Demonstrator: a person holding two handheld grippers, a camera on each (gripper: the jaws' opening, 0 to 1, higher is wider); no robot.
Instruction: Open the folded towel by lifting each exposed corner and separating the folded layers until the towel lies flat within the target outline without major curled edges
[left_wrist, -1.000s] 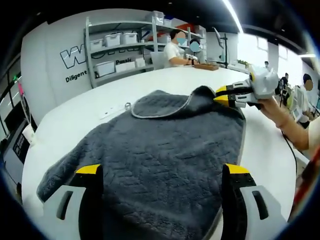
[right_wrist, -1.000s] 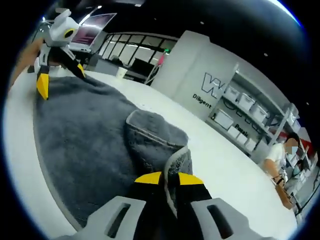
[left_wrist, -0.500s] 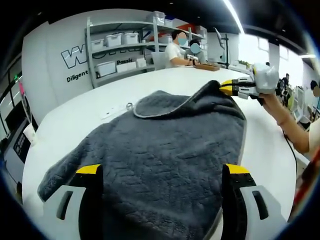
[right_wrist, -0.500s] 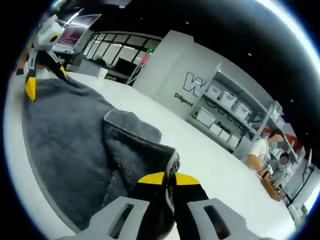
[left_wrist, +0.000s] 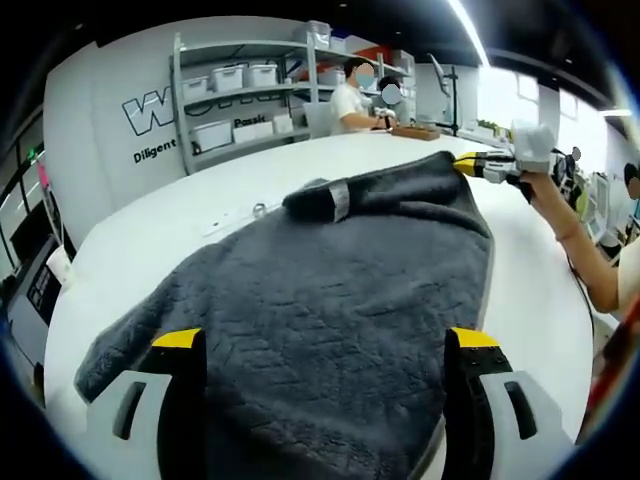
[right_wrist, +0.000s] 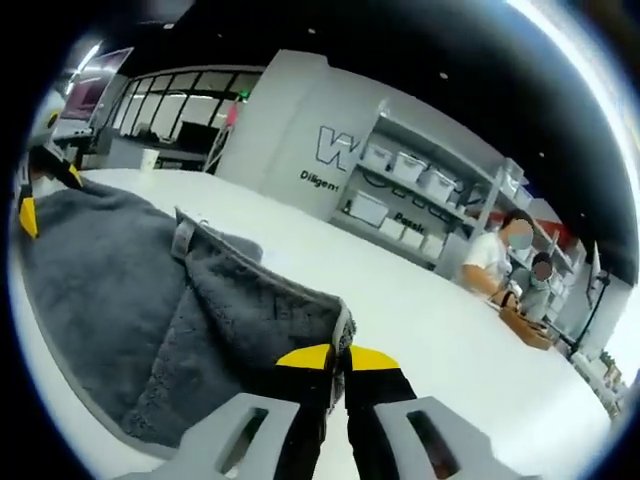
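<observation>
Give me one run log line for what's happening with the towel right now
step: unfolding | right gripper: shut on towel corner, lifted | left gripper: open over towel | fold left: far edge

Claw (right_wrist: 336, 357) clamped on towel (right_wrist: 130, 310) corner, lifted off white counter (right_wrist: 440, 320); other claw (right_wrist: 30, 195) at far edge.
</observation>
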